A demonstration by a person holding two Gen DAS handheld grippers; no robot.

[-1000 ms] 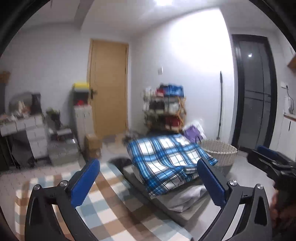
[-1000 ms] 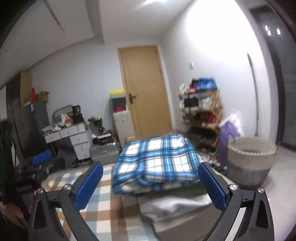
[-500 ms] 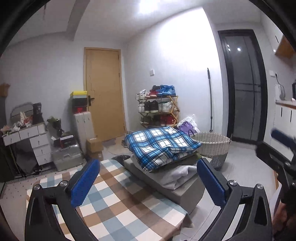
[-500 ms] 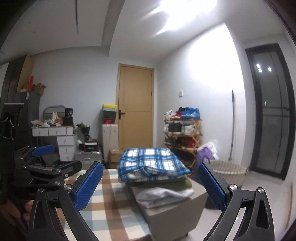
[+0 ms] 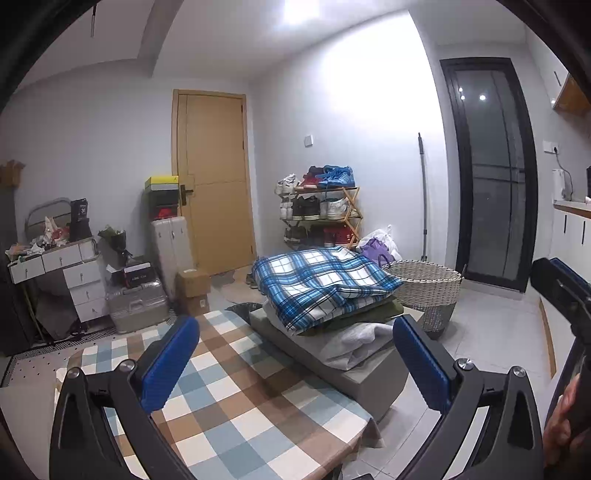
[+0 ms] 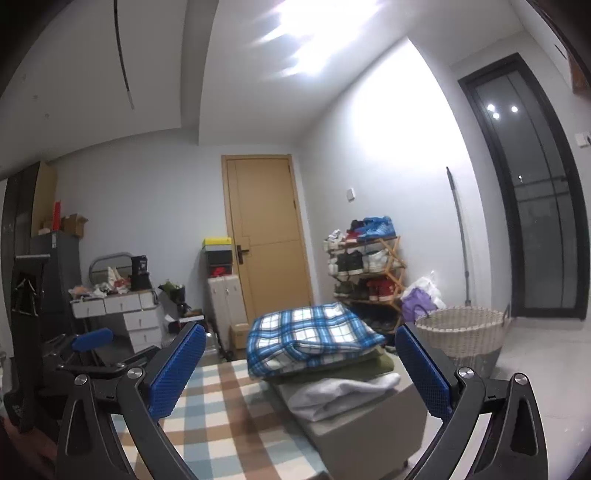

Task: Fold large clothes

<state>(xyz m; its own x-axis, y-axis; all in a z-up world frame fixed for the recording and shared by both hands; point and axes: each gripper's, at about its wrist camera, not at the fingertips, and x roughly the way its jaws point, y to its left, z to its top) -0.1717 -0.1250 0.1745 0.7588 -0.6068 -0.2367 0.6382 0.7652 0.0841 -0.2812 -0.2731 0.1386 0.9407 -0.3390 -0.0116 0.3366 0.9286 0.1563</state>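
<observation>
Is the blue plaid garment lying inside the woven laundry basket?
No, the blue plaid garment sits folded atop a clothes stack on the grey ottoman, beside the basket.

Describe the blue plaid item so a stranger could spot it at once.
Find the checked tablecloth in front of the wooden door; a low grey block stands at its far right edge with folded clothes stacked on it. The blue plaid item lies on top of that stack, the only patterned piece, above an olive one and a white one.

Pretty cluttered room: white walls, a tan wooden door [image 5: 213, 177] at the back, and a shoe rack [image 5: 320, 210] next to it. A dark glass door [image 5: 489, 173] sits on the right, a wicker basket [image 5: 424, 284] stands on the pale tiled floor [image 5: 491, 332], and a bright ceiling light [image 5: 299, 11] glares overhead.
</observation>
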